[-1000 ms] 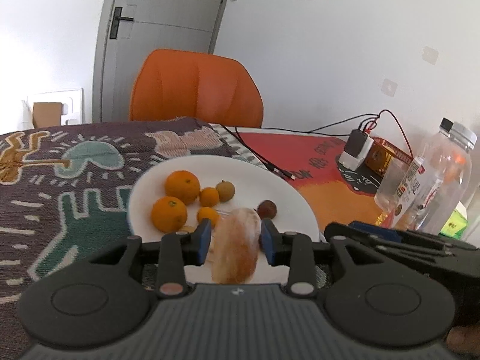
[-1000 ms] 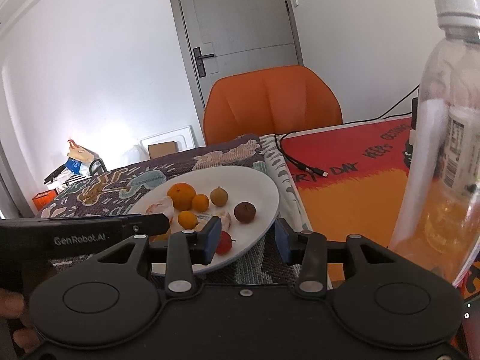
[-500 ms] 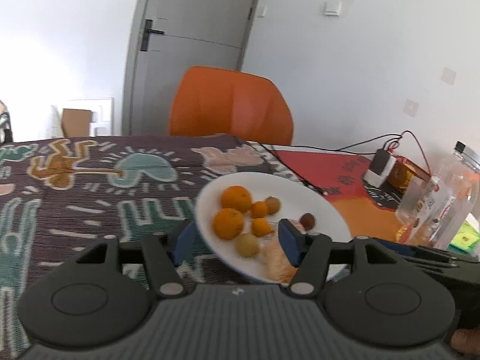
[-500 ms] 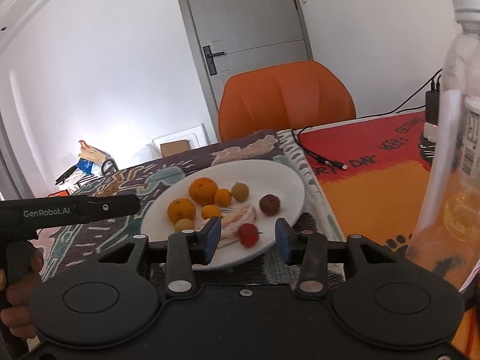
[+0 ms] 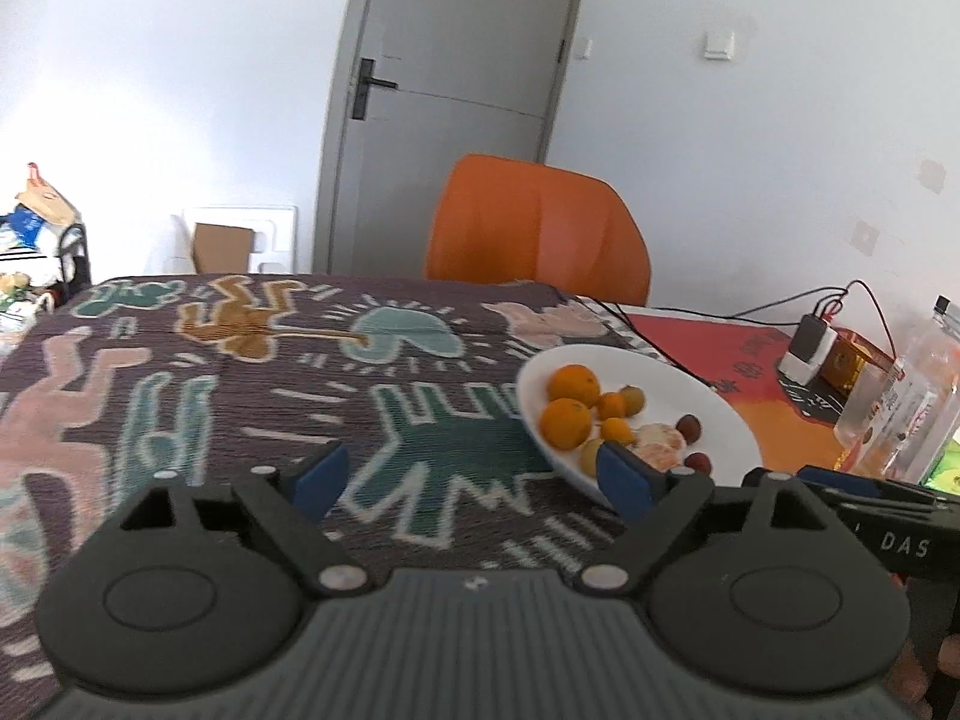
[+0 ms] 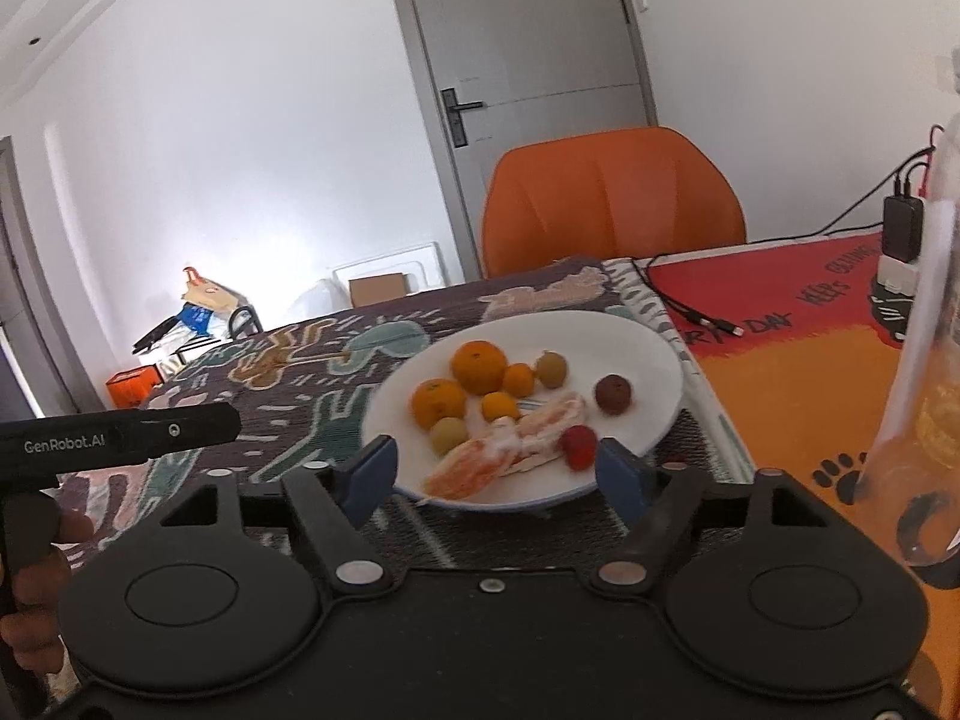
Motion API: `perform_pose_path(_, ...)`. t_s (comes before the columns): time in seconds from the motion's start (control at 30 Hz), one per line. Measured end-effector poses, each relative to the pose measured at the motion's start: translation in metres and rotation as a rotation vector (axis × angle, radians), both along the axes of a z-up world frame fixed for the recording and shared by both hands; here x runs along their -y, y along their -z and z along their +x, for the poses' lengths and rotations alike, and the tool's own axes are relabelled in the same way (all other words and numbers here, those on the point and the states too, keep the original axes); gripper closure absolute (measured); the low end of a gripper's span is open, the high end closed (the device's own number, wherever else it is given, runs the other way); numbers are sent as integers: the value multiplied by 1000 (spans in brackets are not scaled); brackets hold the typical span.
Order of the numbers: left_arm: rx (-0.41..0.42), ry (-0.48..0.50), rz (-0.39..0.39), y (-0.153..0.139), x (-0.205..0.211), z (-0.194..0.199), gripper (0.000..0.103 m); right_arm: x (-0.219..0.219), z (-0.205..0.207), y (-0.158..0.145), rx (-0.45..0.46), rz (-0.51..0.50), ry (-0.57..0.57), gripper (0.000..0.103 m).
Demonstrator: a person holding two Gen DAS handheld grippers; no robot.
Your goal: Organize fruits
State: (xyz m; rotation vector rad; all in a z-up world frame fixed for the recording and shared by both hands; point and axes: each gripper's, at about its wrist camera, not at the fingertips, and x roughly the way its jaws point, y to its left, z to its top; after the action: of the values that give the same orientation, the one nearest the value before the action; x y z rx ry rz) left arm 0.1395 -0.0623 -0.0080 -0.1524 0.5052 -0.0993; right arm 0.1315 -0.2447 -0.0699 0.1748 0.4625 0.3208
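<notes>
A white plate point(image 6: 651, 348) on the patterned tablecloth holds two oranges point(image 6: 478, 365), small kumquats, two yellow-green fruits, a brown fruit point(image 6: 613, 394), a small red fruit point(image 6: 579, 447) and peeled citrus pieces point(image 6: 510, 450). The plate also shows in the left wrist view point(image 5: 714, 414), to the right. My left gripper point(image 5: 471, 477) is open and empty, over the cloth left of the plate. My right gripper point(image 6: 495, 471) is open and empty, just in front of the plate's near rim.
A clear plastic bottle point(image 6: 930, 360) stands close at the right. A charger with cables point(image 5: 810, 348) lies on the red-orange mat point(image 6: 804, 348). An orange chair point(image 5: 540, 228) stands behind the table. The left gripper's body point(image 6: 114, 435) shows at the right view's left.
My left gripper let go of the peeled citrus onto the plate, opened wide and pulled back to the left. My right gripper opened wide and drew back a little.
</notes>
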Motion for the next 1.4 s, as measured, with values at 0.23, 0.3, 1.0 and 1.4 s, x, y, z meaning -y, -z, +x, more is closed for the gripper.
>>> perform_pose_path(0.23, 15, -38, 12, -8, -23, -31, 5, -15, -18, -11, 23, -11, -11, 3)
perform_pose_path(0.3, 19, -47, 19, -10, -28, -39, 4, -19, -22, -14, 27, -15, -16, 0)
perform_pose_path(1.0, 25, -97, 89, -33, -49, -111, 0, -45, -72, -38, 1, -14, -89, 0)
perform_pose_path(1.4, 11, -100, 105, -30, -43, -139, 0, -45, -100, -47, 29, -15, -100, 0)
